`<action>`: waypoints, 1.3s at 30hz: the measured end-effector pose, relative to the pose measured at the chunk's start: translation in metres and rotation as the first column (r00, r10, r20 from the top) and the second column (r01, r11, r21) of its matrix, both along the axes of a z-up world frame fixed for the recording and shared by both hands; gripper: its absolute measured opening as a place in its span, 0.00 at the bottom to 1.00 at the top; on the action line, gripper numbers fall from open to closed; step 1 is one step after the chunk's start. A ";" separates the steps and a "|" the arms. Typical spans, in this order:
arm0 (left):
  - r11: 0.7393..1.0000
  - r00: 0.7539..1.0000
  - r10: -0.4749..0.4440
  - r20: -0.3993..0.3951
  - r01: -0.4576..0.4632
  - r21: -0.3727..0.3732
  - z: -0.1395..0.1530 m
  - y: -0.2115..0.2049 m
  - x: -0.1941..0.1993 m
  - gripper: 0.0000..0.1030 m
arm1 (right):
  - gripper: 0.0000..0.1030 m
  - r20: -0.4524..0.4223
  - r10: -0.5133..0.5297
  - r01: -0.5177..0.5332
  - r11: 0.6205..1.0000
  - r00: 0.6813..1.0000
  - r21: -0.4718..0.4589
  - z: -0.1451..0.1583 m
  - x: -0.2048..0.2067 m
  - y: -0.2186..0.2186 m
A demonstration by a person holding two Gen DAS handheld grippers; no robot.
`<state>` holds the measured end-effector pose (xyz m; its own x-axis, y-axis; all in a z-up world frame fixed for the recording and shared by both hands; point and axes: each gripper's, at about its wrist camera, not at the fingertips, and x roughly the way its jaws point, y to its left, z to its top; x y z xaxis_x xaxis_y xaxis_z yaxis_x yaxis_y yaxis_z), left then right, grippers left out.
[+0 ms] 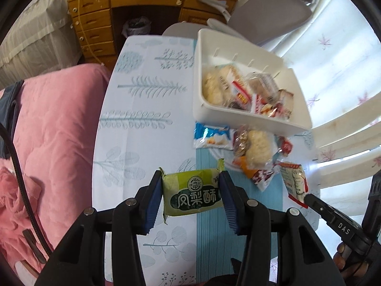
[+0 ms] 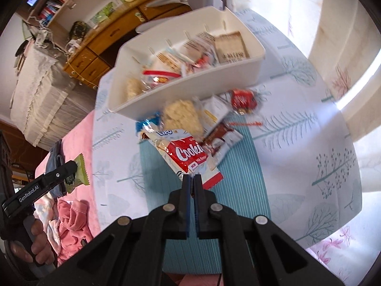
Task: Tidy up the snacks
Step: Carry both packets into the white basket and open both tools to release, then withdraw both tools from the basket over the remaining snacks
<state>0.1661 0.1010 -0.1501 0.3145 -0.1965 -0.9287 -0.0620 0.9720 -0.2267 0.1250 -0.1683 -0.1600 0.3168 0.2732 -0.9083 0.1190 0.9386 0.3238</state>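
My left gripper [image 1: 191,175] is shut on a green pineapple-cake packet [image 1: 193,195], blue pads pressing both of its sides, above the patterned tablecloth [image 1: 147,119]. In the right wrist view my right gripper [image 2: 193,178] is shut on the corner of a red-and-white cookie packet [image 2: 188,153] that hangs from it. A white bin [image 1: 250,116] at the table's far right holds several wrapped snacks. Just in front of the bin lie loose snacks: a blue packet [image 1: 212,138], a rice-cracker pack [image 1: 258,147] and a brown-and-white packet [image 2: 221,140]. The left gripper [image 2: 69,166] with its green packet [image 2: 79,171] shows at the left of the right wrist view.
A pink blanket [image 1: 54,124] covers a bed along the table's left edge. Behind the table stand a wooden desk [image 1: 133,0] and a grey chair [image 1: 266,16]. White chair slats [image 1: 345,128] sit to the right of the bin. A small red packet [image 2: 244,99] lies near the bin.
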 end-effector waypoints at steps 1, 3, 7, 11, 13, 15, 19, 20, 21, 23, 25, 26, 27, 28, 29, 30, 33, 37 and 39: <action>1.000 1.000 -0.010 0.006 0.010 0.001 0.005 -0.002 0.003 0.44 | 0.02 0.012 0.004 -0.004 1.000 1.000 0.001 0.002 0.003 0.001; 1.000 1.000 -0.027 0.007 0.027 0.005 0.013 -0.005 0.009 0.44 | 0.02 0.046 0.015 -0.015 1.000 0.999 -0.001 0.014 0.009 0.003; 0.999 0.999 -0.047 0.019 0.047 -0.022 0.027 -0.011 0.022 0.44 | 0.02 0.094 0.028 -0.028 1.000 0.995 -0.002 0.031 0.021 0.004; 0.998 0.996 -0.062 0.059 0.064 -0.024 0.041 -0.021 0.040 0.45 | 0.02 0.142 0.042 -0.039 0.999 0.989 -0.022 0.046 0.037 0.003; 0.997 0.995 -0.063 0.076 0.065 -0.028 0.046 -0.026 0.050 0.45 | 0.02 0.166 0.045 -0.040 0.999 0.985 -0.032 0.052 0.048 0.002; 0.997 0.994 -0.064 0.093 0.067 -0.030 0.050 -0.031 0.062 0.45 | 0.02 0.182 0.046 -0.040 0.998 0.982 -0.039 0.055 0.056 0.001; 0.996 0.991 -0.078 0.109 0.081 -0.023 0.048 -0.045 0.087 0.45 | 0.02 0.211 0.052 -0.039 0.997 0.976 -0.067 0.055 0.074 -0.002; 0.996 0.991 -0.079 0.110 0.082 -0.021 0.046 -0.048 0.091 0.45 | 0.02 0.213 0.053 -0.040 0.997 0.976 -0.068 0.053 0.080 -0.003; 0.996 0.991 -0.081 0.111 0.084 -0.017 0.042 -0.053 0.099 0.45 | 0.02 0.210 0.053 -0.041 0.997 0.976 -0.058 0.049 0.087 -0.006; 0.996 0.990 -0.085 0.110 0.087 -0.013 0.036 -0.060 0.109 0.45 | 0.02 0.209 0.053 -0.045 0.998 0.976 -0.043 0.041 0.097 -0.010; 0.996 0.991 -0.085 0.106 0.086 -0.008 0.029 -0.068 0.120 0.45 | 0.02 0.210 0.057 -0.050 0.998 0.976 -0.039 0.035 0.104 -0.014; 0.996 0.991 -0.085 0.103 0.086 -0.005 0.025 -0.071 0.125 0.45 | 0.02 0.211 0.059 -0.053 0.998 0.976 -0.035 0.032 0.108 -0.016; 0.996 0.991 -0.087 0.102 0.087 -0.004 0.021 -0.075 0.130 0.45 | 0.02 0.212 0.059 -0.054 0.998 0.976 -0.030 0.029 0.113 -0.018; 0.996 0.991 -0.088 0.100 0.089 -0.002 0.018 -0.078 0.133 0.45 | 0.02 0.212 0.058 -0.054 0.998 0.976 -0.025 0.027 0.117 -0.020; 0.996 0.991 -0.091 0.101 0.092 -0.003 0.014 -0.082 0.137 0.49 | 0.05 0.213 0.053 -0.049 0.999 0.976 -0.023 0.024 0.121 -0.022; 0.995 0.990 -0.097 0.102 0.098 -0.009 0.012 -0.084 0.139 0.57 | 0.06 0.215 0.039 -0.037 0.999 0.976 -0.015 0.022 0.124 -0.025; 0.995 0.989 -0.098 0.108 0.100 -0.014 0.008 -0.091 0.141 0.66 | 0.10 0.195 0.011 -0.016 1.000 0.981 0.023 0.014 0.131 -0.033; 0.994 0.991 -0.105 0.084 0.107 -0.015 0.005 -0.094 0.137 0.72 | 0.26 0.166 -0.008 0.003 1.000 0.986 0.030 0.009 0.129 -0.039; 0.994 0.991 -0.107 0.078 0.108 -0.006 0.007 -0.093 0.131 0.72 | 0.27 0.166 -0.022 0.016 0.999 0.986 0.033 0.012 0.124 -0.042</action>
<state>0.2974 0.0076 -0.1434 0.3621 -0.2425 -0.9000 0.0605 0.9696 -0.2369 0.2486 -0.2107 -0.1483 0.4683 0.2937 -0.8333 0.0786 0.9256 0.3703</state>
